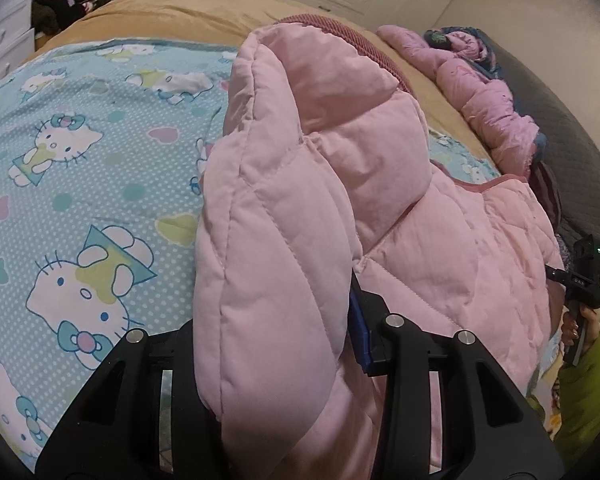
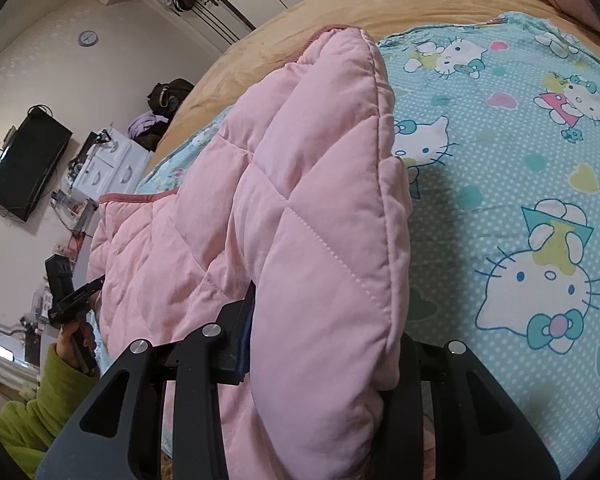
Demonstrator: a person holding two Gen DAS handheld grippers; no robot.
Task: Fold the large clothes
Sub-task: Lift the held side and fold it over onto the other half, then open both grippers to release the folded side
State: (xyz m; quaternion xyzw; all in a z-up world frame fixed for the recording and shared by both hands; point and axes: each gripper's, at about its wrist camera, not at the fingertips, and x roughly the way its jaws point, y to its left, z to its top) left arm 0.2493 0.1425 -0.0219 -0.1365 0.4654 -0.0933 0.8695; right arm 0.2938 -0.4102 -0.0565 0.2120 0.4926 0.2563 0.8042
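The pink quilted jacket lies over the bed's cartoon-cat sheet — 2 edges lifted. The left hand-held gripper pinches one padded fold; the right hand-held gripper pinches another.

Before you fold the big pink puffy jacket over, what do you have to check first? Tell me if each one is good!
1. Left gripper has the pink jacket: ok, a thick padded fold sits clamped between its jaws.
2. Right gripper has the jacket too: ok, its jaws are shut on another padded edge.
3. Room to lay it down: ok, the cat-print sheet beside the jacket is bare.
4. Other clothes out of the way: ok, the crumpled pink garment lies apart, at the far edge of the bed.
5. Jacket smooth and flat: not ok, it is bunched and puffed up.
6. Sleeves tucked in: cannot tell, they are hidden.
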